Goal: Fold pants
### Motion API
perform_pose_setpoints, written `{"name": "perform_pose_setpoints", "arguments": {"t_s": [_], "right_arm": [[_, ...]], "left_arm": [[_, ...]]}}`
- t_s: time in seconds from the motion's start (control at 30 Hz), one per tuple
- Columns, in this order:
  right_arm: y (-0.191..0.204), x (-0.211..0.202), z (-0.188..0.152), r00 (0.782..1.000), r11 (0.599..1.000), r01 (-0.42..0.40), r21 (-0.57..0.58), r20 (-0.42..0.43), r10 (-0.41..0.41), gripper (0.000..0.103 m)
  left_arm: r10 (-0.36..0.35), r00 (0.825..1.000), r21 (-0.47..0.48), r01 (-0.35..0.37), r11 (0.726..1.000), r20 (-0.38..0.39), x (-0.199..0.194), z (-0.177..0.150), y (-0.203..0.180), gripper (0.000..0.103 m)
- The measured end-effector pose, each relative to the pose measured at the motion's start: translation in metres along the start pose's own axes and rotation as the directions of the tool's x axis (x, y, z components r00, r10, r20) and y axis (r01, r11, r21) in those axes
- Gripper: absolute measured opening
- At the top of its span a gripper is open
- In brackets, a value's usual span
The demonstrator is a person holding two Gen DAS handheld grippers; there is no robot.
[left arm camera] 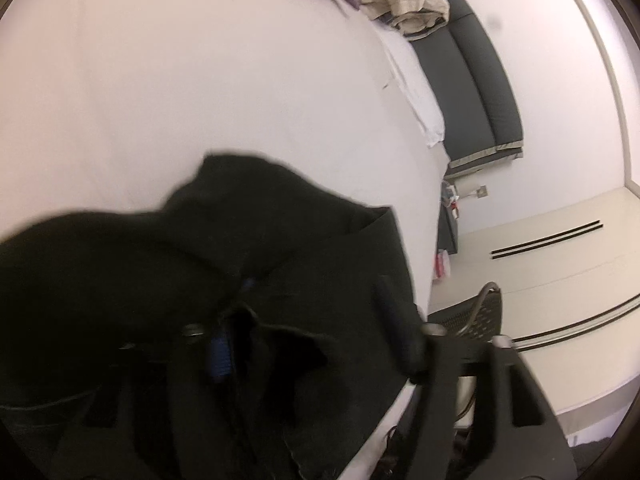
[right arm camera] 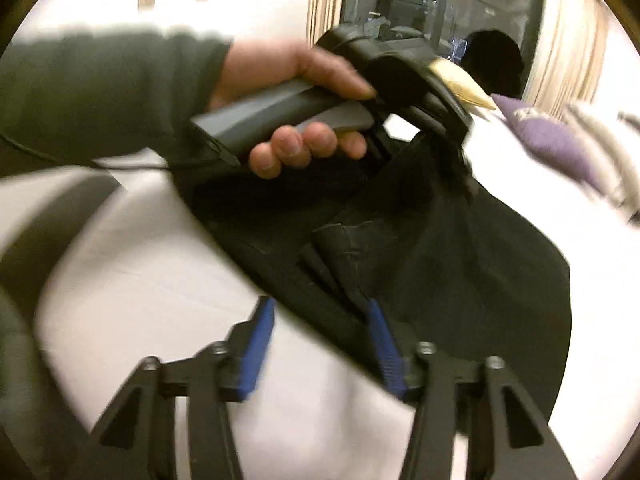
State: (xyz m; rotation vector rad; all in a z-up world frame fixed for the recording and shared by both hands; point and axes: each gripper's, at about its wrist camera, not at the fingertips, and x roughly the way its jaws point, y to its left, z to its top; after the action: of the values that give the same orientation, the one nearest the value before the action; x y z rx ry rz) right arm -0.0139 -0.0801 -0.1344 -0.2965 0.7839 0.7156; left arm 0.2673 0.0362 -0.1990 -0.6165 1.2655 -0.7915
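Black fabric pants (right arm camera: 460, 248), bunched and creased, are being held above the white bed (left arm camera: 200, 80), draping diagonally; the left tool (right arm camera: 452, 148) is clamping them, the right tool (right arm camera: 320, 344) gaping beside them.

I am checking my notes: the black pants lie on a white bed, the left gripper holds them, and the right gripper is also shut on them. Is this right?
Not quite. The right gripper is open, as the right wrist view shows: its blue pads stand apart at the pants' edge. The rest holds: white bed, left gripper holding them.
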Motion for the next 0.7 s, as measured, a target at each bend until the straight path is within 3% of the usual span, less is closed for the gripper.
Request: {"name": "perform_pose_setpoints", "arguments": {"t_s": [0.03, 0.1, 0.17, 0.23, 0.3, 0.37, 0.43, 0.5, 0.57, 0.63, 0.7], "right_arm": [[-0.011, -0.009, 0.002, 1.0, 0.999, -0.016, 0.046, 0.021, 0.015, 0.054], [-0.044, -0.02, 0.013, 0.997, 0.987, -0.028, 0.157, 0.069, 0.018, 0.054], [-0.08, -0.022, 0.026, 0.994, 0.964, -0.047, 0.263, 0.108, 0.018, 0.053], [-0.107, -0.011, 0.038, 0.992, 0.944, -0.088, 0.318, 0.114, 0.054, 0.05], [-0.133, 0.011, 0.047, 0.994, 0.922, -0.085, 0.377, 0.09, 0.055, 0.037], [-0.156, 0.043, 0.043, 0.988, 0.857, -0.15, 0.493, 0.055, 0.142, 0.037], [-0.172, 0.083, 0.029, 0.977, 0.756, -0.178, 0.63, 0.018, 0.215, 0.036], [-0.169, 0.108, 0.014, 0.941, 0.667, -0.27, 0.694, 0.045, 0.334, 0.036], [-0.165, 0.109, 0.005, 0.934, 0.66, -0.289, 0.693, 0.054, 0.352, 0.028], [-0.174, 0.108, 0.008, 0.922, 0.635, -0.306, 0.709, 0.054, 0.384, 0.028], [-0.193, 0.096, 0.016, 0.937, 0.64, -0.288, 0.712, 0.072, 0.341, 0.029]], "left_arm": [[0.011, 1.0, 0.005, -0.011, 1.0, 0.003, -0.008, 0.002, -0.002, 0.07], [0.116, 0.993, 0.013, -0.116, 0.993, 0.027, -0.032, 0.004, 0.0, 0.072], [0.172, 0.981, 0.004, -0.173, 0.985, 0.089, -0.061, -0.001, 0.0, 0.072], [0.151, 0.975, 0.004, -0.154, 0.988, 0.16, -0.087, -0.016, -0.005, 0.072], [0.096, 0.975, 0.013, -0.101, 0.995, 0.198, -0.098, -0.037, -0.014, 0.072], [0.071, 0.978, 0.005, -0.074, 0.997, 0.198, -0.092, -0.06, -0.018, 0.072], [0.003, 0.986, 0.006, -0.004, 1.0, 0.169, -0.072, -0.082, -0.019, 0.072], [-0.012, 0.994, 0.017, 0.011, 1.0, 0.106, -0.044, -0.106, -0.019, 0.073], [0.053, 0.997, 0.046, -0.055, 0.997, 0.055, -0.019, -0.133, -0.018, 0.071], [0.085, 0.993, 0.14, -0.095, 0.986, 0.082, -0.018, -0.148, -0.033, 0.071], [0.083, 0.994, 0.133, -0.091, 0.987, 0.068, -0.025, -0.154, -0.032, 0.071]]}}
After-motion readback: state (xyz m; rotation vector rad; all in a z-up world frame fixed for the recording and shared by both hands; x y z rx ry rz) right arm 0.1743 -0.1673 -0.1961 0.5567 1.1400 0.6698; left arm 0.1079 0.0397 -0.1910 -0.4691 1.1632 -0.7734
